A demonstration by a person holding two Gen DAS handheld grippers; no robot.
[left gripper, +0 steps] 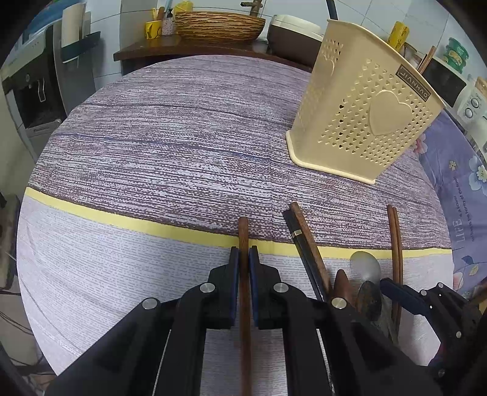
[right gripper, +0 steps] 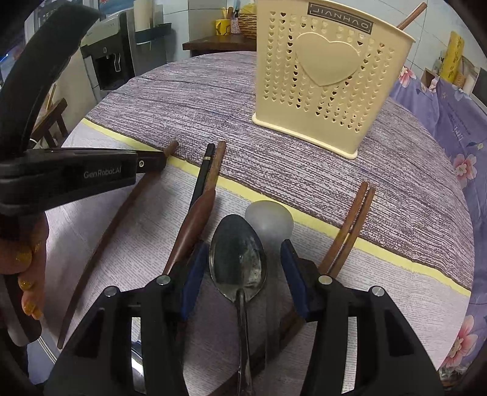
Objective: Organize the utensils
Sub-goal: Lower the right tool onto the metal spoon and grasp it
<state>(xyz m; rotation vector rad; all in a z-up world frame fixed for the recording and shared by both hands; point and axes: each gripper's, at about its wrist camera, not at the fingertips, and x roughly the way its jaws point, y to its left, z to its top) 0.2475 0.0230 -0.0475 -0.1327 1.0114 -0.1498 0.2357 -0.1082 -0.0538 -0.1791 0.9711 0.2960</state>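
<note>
Cream holder (right gripper: 319, 82) upright, one chopstick (right gripper: 412, 15) inside. Left gripper (left gripper: 243, 259) fingers clamped on brown chopstick (left gripper: 243, 231); right gripper (right gripper: 240, 268) fingers apart around spoon (right gripper: 239, 262).

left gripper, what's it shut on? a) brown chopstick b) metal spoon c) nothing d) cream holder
a, the left gripper has its blue fingers pressed on either side of a single brown chopstick, lying apart from the metal spoon.
</note>
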